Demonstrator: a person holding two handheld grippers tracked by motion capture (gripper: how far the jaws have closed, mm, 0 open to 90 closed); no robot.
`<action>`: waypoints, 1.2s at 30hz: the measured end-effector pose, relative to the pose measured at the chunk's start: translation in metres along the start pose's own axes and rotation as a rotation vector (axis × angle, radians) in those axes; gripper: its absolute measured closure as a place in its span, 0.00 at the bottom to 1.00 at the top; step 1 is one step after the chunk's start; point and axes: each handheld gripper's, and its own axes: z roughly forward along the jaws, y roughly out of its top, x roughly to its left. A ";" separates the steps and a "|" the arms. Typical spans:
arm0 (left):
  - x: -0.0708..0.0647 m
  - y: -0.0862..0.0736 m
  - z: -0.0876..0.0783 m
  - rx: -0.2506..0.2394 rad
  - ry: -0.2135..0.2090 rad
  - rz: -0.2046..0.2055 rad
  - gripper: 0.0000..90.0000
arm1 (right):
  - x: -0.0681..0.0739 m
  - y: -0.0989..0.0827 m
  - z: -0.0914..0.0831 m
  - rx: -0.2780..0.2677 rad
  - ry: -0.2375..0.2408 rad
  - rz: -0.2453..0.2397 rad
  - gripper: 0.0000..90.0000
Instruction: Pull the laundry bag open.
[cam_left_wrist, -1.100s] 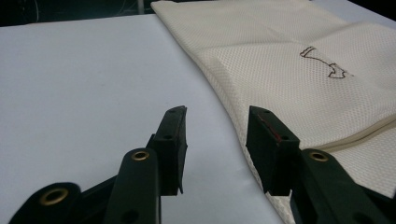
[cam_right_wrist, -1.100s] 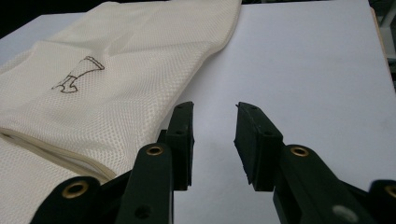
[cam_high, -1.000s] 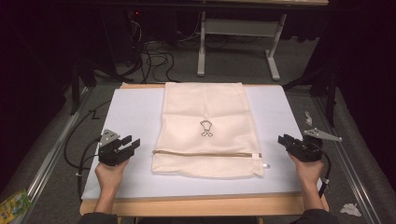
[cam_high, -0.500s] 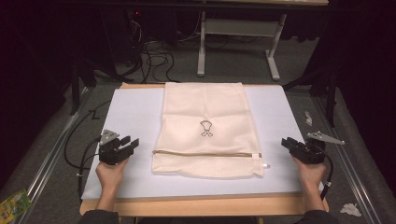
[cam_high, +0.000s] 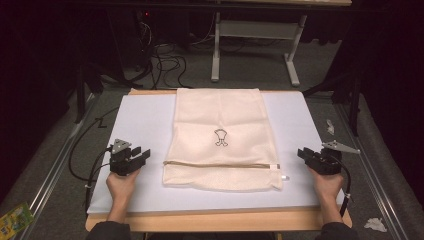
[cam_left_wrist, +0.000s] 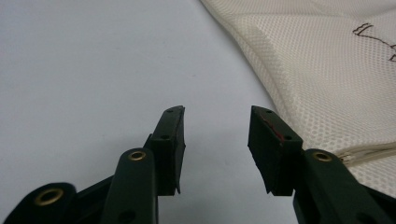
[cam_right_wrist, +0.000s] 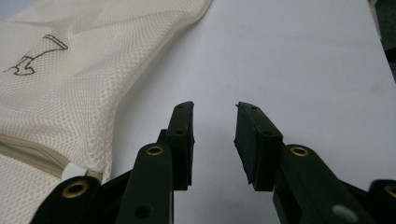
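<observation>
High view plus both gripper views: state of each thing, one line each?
mesh bag: flat on the white mat, unfolded, untouched
zipper: closed, as far as visible, pull at the right end
left gripper: open, nothing between jaws, beside the bag's left edge
right gripper: open, nothing between jaws, beside the bag's right edge
white mat: flat on the table

A dim lab-like workroom (cables (cam_high: 165, 57) on grey carpet, metal desk frame (cam_high: 255, 45), white-topped worktable (cam_high: 145, 120)).

Cream mesh laundry bag (cam_high: 220, 137), flat, zipped, mid-table
</observation>
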 end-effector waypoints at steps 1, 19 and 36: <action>0.000 0.000 0.001 -0.001 0.002 -0.001 0.62 | 0.000 -0.001 0.001 0.001 -0.002 0.002 0.76; 0.005 -0.001 0.015 0.020 0.057 -0.001 0.62 | 0.003 -0.002 0.014 0.033 -0.047 -0.032 0.76; 0.002 -0.004 0.023 0.013 0.090 0.028 0.61 | 0.003 -0.006 0.020 0.029 -0.065 -0.055 0.74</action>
